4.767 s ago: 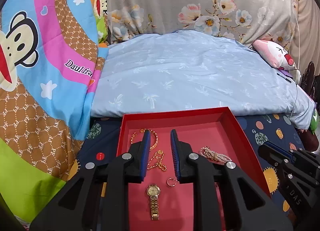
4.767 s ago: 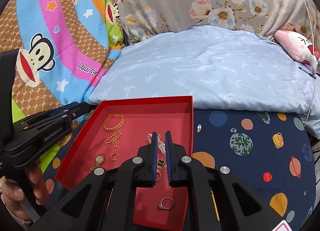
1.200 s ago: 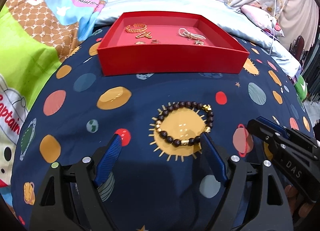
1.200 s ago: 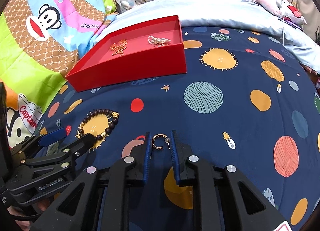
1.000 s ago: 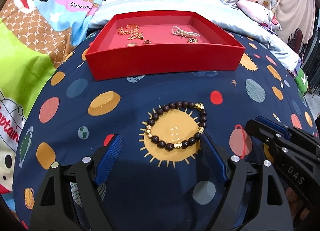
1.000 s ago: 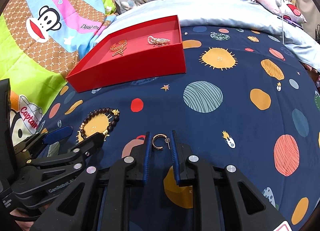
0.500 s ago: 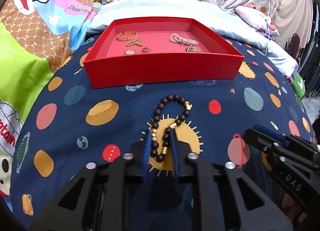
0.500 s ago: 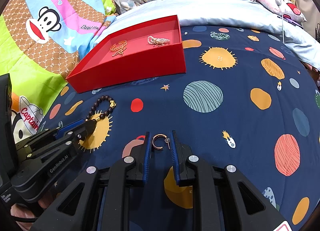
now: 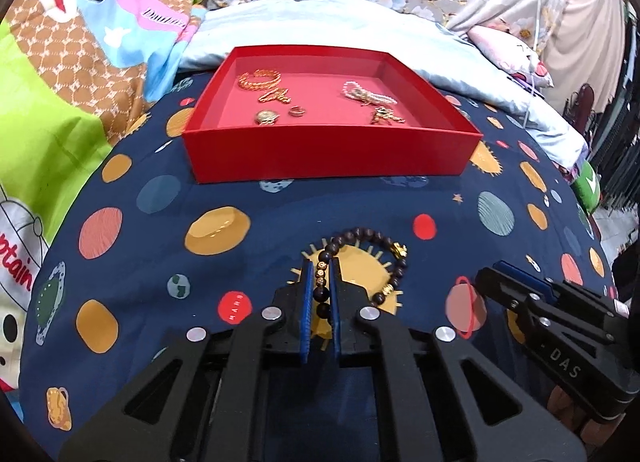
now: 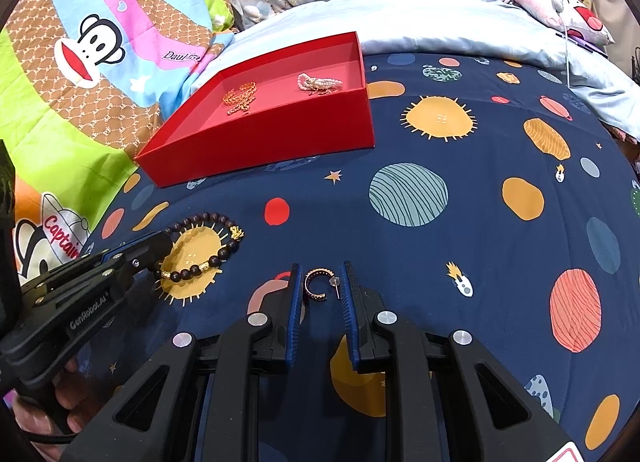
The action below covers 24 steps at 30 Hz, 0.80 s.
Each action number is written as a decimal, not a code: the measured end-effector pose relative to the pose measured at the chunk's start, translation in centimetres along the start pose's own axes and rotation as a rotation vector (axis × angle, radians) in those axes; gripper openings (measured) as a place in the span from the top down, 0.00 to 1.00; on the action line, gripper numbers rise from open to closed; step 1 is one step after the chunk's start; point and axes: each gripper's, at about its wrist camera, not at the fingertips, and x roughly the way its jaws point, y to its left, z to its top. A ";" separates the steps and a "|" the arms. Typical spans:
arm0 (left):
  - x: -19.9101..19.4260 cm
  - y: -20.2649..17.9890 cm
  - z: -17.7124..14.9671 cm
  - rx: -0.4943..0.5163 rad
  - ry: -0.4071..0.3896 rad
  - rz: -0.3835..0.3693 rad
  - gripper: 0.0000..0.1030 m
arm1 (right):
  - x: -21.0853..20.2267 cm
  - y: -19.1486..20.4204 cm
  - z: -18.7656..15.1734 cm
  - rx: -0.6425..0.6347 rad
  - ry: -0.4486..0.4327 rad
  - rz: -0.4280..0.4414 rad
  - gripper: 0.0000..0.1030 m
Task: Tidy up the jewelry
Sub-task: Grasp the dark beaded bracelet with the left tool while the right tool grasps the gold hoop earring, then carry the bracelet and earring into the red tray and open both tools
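My left gripper (image 9: 320, 266) is shut on a dark bead bracelet (image 9: 394, 262) with gold beads, which hangs to the right of the jaws just above the planet-print bedsheet. The bracelet also shows in the right wrist view (image 10: 224, 250), held by the left gripper (image 10: 160, 246). My right gripper (image 10: 320, 270) is partly open, its fingers on either side of a small gold hoop earring (image 10: 316, 284) lying on the sheet. A red tray (image 9: 328, 157) beyond holds gold chains (image 9: 262, 79), a pearl bracelet (image 9: 368, 93), a watch and a ring. The right gripper also shows in the left wrist view (image 9: 492, 282).
The navy planet-print sheet (image 10: 440, 221) covers the bed. A light blue duvet (image 9: 320, 25) and floral pillows lie behind the tray. A colourful monkey-print blanket (image 10: 100, 41) is piled at the left. A pink plush toy (image 10: 576, 17) sits at the far right.
My left gripper has closed from wide open onto the bead bracelet and lifted one side of it. The right gripper has stayed around the earring.
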 end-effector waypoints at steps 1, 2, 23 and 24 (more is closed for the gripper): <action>0.3 0.3 0.1 -0.014 0.008 -0.008 0.92 | 0.0 0.0 0.0 0.000 0.000 0.000 0.83; 0.6 0.5 0.2 -0.027 0.019 -0.013 0.91 | 0.0 0.0 0.0 -0.001 0.001 0.000 0.83; 1.0 -1.0 0.1 0.063 0.031 0.001 0.96 | 0.0 0.2 -0.1 -0.007 -0.005 0.007 0.83; 0.8 -1.1 0.1 0.062 0.029 0.000 0.96 | -0.1 0.2 -0.1 -0.009 -0.006 0.009 0.83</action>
